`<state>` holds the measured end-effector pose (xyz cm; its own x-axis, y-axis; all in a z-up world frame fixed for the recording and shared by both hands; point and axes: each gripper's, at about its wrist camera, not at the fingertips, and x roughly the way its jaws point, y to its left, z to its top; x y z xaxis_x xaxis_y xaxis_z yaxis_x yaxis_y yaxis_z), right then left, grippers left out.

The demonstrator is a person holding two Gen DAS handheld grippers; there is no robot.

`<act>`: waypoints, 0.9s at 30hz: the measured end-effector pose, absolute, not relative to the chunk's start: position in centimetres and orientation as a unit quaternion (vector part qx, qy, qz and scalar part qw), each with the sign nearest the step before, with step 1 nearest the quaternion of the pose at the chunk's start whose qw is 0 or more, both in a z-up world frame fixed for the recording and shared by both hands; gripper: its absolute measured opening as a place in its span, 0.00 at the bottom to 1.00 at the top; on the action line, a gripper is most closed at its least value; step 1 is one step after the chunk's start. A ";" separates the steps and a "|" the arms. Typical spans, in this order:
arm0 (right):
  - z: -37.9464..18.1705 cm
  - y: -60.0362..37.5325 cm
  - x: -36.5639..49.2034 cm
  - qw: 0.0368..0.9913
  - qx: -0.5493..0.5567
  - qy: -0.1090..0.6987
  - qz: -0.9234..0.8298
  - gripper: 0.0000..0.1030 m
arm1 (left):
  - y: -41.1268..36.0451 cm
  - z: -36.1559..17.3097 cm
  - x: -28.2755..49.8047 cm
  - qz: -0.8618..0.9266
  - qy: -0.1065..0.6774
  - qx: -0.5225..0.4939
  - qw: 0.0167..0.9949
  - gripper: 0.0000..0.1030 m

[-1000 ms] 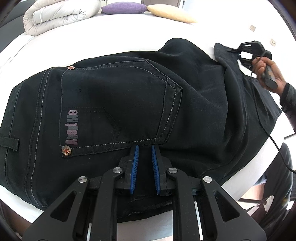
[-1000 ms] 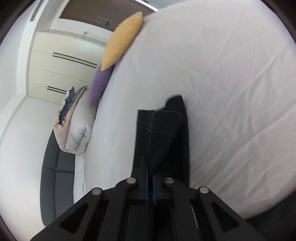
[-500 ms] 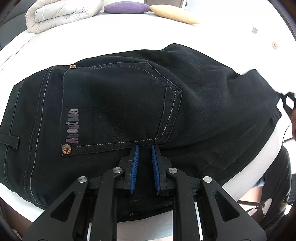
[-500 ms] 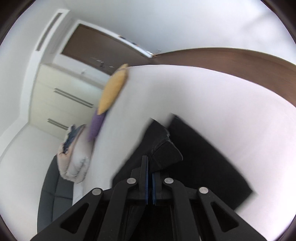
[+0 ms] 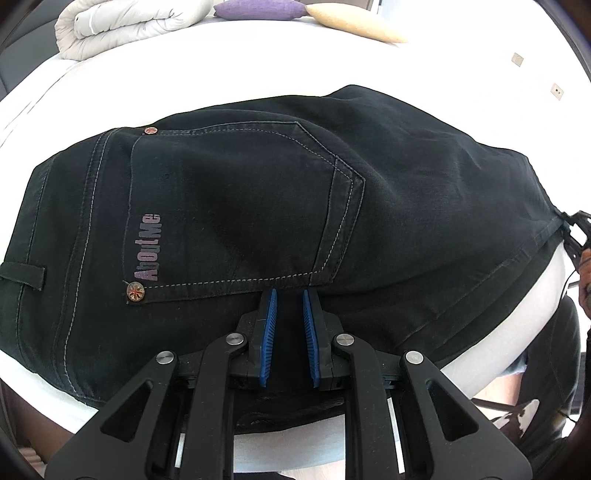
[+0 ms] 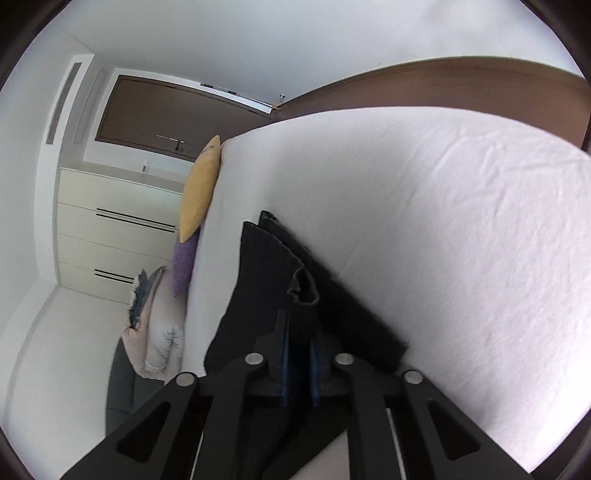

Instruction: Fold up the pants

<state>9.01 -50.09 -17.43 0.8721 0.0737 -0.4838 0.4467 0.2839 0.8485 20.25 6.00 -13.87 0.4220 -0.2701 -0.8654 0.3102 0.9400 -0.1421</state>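
Note:
Black pants point(image 5: 240, 206) lie folded on the white bed point(image 5: 221, 74), back pocket with the "AboutMe" print facing up. My left gripper point(image 5: 288, 295) is at their near edge, blue pads narrow with dark fabric between them, shut on the pants. My right gripper point(image 5: 576, 225) shows at the far right edge of the left wrist view, at the pants' corner, with a hand point(image 5: 585, 273) behind it. In the right wrist view the pants' hem point(image 6: 258, 280) runs into my right gripper point(image 6: 299, 321). Its jaws are opening, and fabric still fills the gap.
A rolled pale duvet point(image 5: 125, 26), a purple pillow point(image 5: 258, 7) and a yellow pillow point(image 5: 354, 22) lie at the bed's far side. A brown headboard point(image 6: 443, 81) and white drawers point(image 6: 110, 229) stand beyond. A person's legs point(image 5: 546, 369) are by the bed's right edge.
My right gripper swung the raised pant end down to the right edge, so the fabric now lies flat over the pants. Its pads stand slightly wider. The left gripper stayed put.

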 end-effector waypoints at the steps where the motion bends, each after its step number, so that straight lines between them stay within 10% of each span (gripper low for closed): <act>1: -17.5 -50.1 8.8 0.769 0.586 0.223 -0.123 0.06 | 6.0 -13.9 20.3 -0.172 0.510 0.020 0.842 0.14; 27: -17.6 -50.1 7.1 0.782 0.553 0.248 -0.148 0.03 | 7.4 -13.9 19.4 -0.175 0.496 0.003 0.851 0.14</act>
